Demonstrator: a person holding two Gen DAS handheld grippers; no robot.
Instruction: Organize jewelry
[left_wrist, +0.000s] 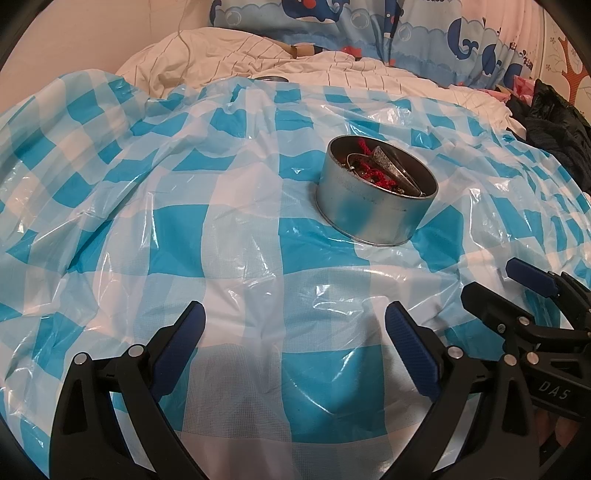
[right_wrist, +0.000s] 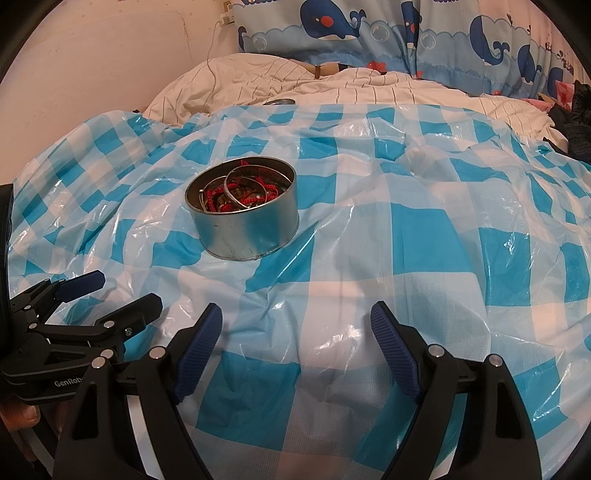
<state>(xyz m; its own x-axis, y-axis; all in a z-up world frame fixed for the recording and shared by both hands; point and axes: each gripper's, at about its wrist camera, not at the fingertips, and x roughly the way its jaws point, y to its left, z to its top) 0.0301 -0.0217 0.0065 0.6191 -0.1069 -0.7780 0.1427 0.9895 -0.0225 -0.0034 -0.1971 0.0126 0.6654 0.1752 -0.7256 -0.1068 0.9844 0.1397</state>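
Observation:
A round metal tin (left_wrist: 373, 210) stands on the blue-and-white checked plastic sheet (left_wrist: 229, 229). It holds red cord bracelets (left_wrist: 369, 173) and silver bangles. The right wrist view shows the same tin (right_wrist: 247, 229) with the red bracelets (right_wrist: 236, 195) and bangles (right_wrist: 243, 184) inside. My left gripper (left_wrist: 295, 325) is open and empty, near and left of the tin. My right gripper (right_wrist: 297, 325) is open and empty, near and right of the tin. Each gripper shows in the other's view: the right gripper (left_wrist: 498, 280), the left gripper (right_wrist: 122, 291).
The sheet lies wrinkled over a bed. A white striped duvet (right_wrist: 295, 85) is bunched behind it. Whale-print pillows (right_wrist: 369, 33) line the wall. Dark clothes (left_wrist: 554, 129) lie at the far right. A small metal lid (right_wrist: 279, 102) peeks out at the sheet's far edge.

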